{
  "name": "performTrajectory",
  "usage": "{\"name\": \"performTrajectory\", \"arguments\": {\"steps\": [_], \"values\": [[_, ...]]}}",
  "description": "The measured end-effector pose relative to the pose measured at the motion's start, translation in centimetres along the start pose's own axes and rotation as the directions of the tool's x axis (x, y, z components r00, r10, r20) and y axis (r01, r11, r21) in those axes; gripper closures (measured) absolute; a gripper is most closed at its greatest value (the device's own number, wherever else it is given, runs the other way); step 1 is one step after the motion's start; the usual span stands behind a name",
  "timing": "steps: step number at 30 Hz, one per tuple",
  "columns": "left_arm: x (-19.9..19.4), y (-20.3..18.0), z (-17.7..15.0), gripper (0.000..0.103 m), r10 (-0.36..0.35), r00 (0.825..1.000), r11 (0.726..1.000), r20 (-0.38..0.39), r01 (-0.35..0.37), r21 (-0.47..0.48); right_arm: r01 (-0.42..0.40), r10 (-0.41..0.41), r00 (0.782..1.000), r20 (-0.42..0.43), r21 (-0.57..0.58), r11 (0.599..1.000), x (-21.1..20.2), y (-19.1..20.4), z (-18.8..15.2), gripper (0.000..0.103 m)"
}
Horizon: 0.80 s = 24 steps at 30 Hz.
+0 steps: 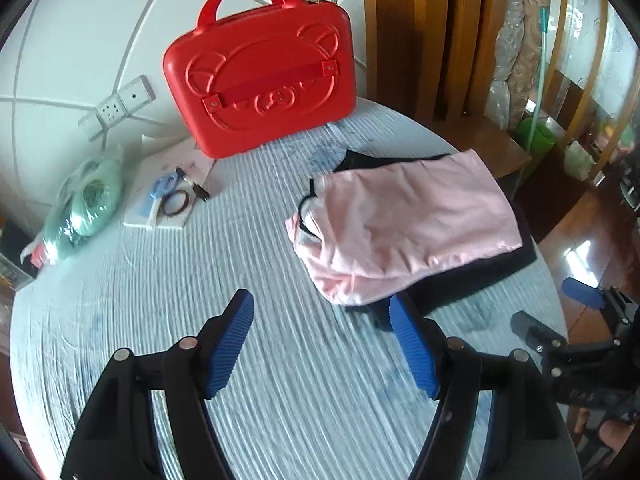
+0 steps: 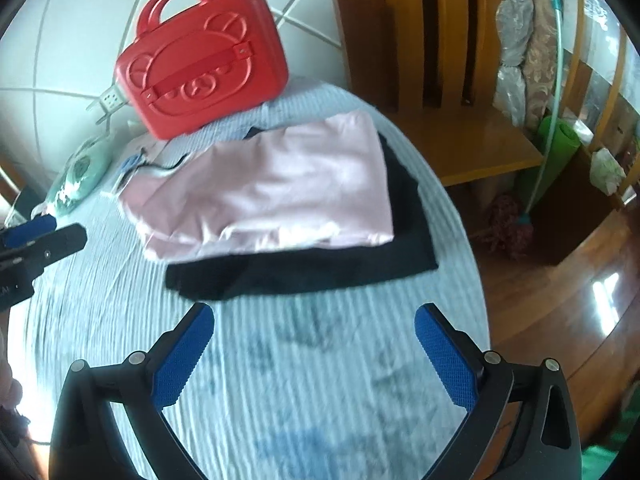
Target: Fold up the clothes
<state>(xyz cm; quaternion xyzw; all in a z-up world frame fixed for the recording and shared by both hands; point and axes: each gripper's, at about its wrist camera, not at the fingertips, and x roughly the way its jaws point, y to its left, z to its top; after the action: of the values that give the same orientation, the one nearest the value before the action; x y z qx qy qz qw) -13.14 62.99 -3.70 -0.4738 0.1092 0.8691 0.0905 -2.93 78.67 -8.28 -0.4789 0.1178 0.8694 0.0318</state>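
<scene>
Blue-padded fingers of the left gripper are standing apart over the striped tablecloth, gripping nothing; the right-hand fingertip is hovering just beside the near edge of the black garment. Likewise the right gripper is spreading wide, its jaws empty, with only cloth showing between them and the black garment's near hem lying just beyond the tips. Farther out, the folded pink garment is lying flat on top of the black one, which is showing along its near and right edges. Behind them a red bear-embossed case is standing upright against the tiled wall. Left of it, blue scissors and a hair tie are resting on paper, beside a green bagged bundle.
</scene>
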Motion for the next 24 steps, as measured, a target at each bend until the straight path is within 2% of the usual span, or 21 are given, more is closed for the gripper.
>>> {"name": "performTrajectory", "arguments": {"steps": [3,6,12,24], "values": [[-0.6,-0.3,-0.4,0.033,0.002,1.000,1.000,0.011,-0.002,0.026,0.007,-0.007,1.000,0.015,-0.002,1.000,-0.9,0.3,-0.3,0.001],[-0.4,-0.4,-0.8,0.033,-0.034,0.999,0.999,-0.009,0.034,0.019,0.009,-0.009,1.000,0.021,-0.002,1.000,-1.5,0.5,-0.4,0.001],[-0.3,-1.0,-0.7,0.033,-0.062,0.998,0.998,-0.014,0.063,0.022,0.023,-0.023,0.999,0.036,-0.001,1.000,-2.1,0.4,0.0,0.001],[-0.3,-0.8,-0.6,0.033,-0.088,0.996,0.996,0.000,0.088,0.001,0.028,-0.028,0.999,0.041,0.011,1.000,-2.6,0.2,0.2,0.001]]}}
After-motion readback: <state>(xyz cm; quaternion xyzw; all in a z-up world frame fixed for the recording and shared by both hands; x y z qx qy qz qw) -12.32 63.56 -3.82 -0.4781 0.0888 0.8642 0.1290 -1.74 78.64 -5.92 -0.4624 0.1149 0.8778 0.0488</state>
